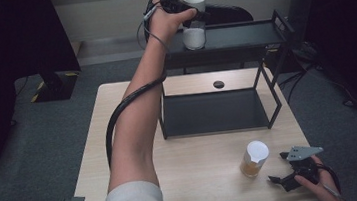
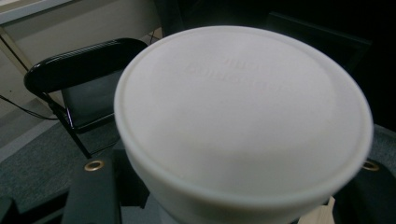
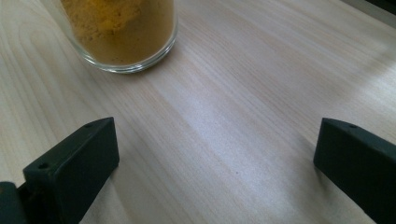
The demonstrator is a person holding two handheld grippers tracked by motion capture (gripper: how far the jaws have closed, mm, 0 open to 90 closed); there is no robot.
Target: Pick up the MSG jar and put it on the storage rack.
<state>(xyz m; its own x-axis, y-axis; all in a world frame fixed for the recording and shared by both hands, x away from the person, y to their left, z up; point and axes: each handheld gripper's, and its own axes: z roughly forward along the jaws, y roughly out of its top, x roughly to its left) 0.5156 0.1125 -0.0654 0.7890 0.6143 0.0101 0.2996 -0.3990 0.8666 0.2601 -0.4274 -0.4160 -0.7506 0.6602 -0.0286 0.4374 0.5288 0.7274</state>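
Note:
A clear jar with a white lid (image 1: 194, 37) and white contents is at the left end of the black rack's top shelf (image 1: 240, 36). My left gripper (image 1: 197, 16) reaches over from the left and is shut on it below the lid. In the left gripper view the lid (image 2: 243, 112) looms close, with the black fingers (image 2: 93, 196) at either side beneath it. Whether the jar rests on the shelf I cannot tell. A second jar (image 1: 254, 160) with brown powder (image 3: 126, 32) stands on the table front right. My right gripper (image 1: 277, 167) lies just right of it, open and holding nothing (image 3: 215, 158).
The rack's lower shelf (image 1: 213, 112) sits on the light wooden table (image 1: 200, 178), which has a round hole (image 1: 218, 84) behind the rack. A black folding chair (image 2: 84, 84) stands beyond the table. The left forearm crosses the table's left half.

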